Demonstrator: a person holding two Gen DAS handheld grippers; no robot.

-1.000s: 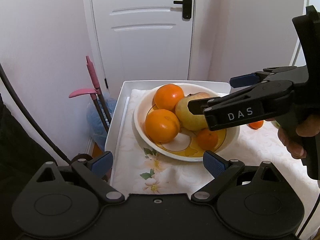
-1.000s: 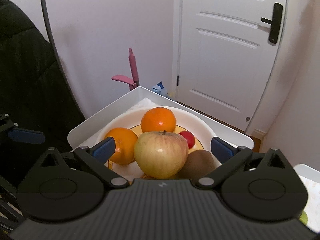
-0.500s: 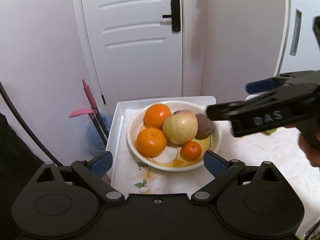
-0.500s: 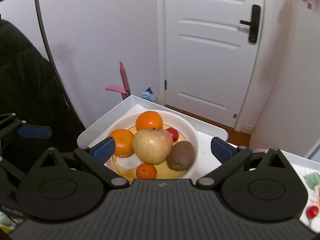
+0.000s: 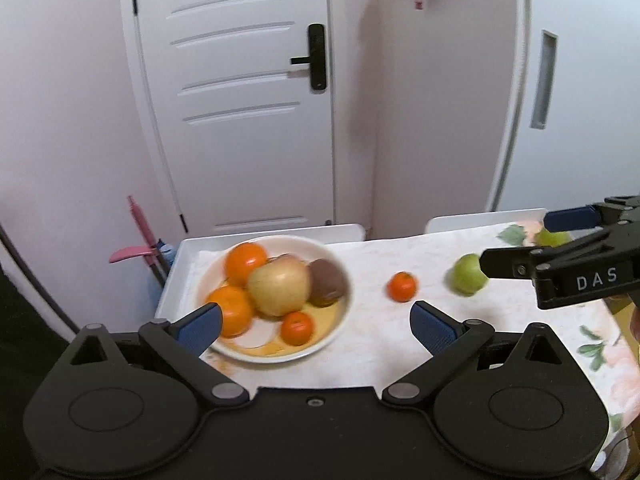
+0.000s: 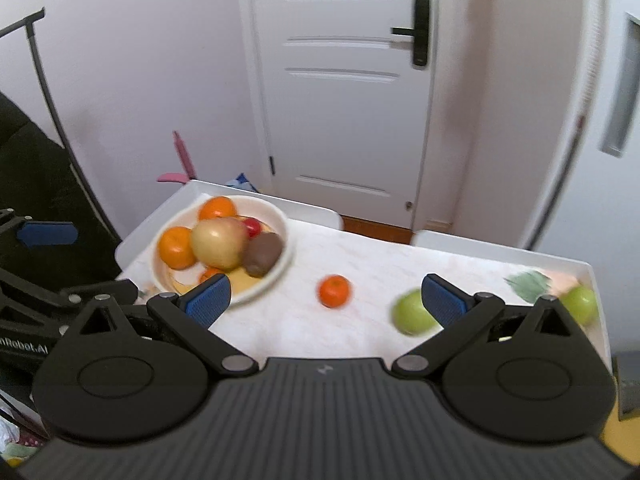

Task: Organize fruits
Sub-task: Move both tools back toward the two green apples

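Left wrist view shows your bowl [image 5: 344,316] near the tabletop's [image 5: 360,352] left edge already holding two oranges, an apple [image 5: 280,288], a kiwi [image 5: 328,286] and a mandarin. Left to collect, I judge: one mandarin [image 5: 401,286] mid-tabletop and two green apples [image 6: 412,314] toward the right edge. Your left gripper [image 5: 316,326] and right gripper [image 6: 326,298] both gape, holding nothing.

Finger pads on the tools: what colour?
Blue, on black arms. Clearest in the left wrist view, on the left tool pads.
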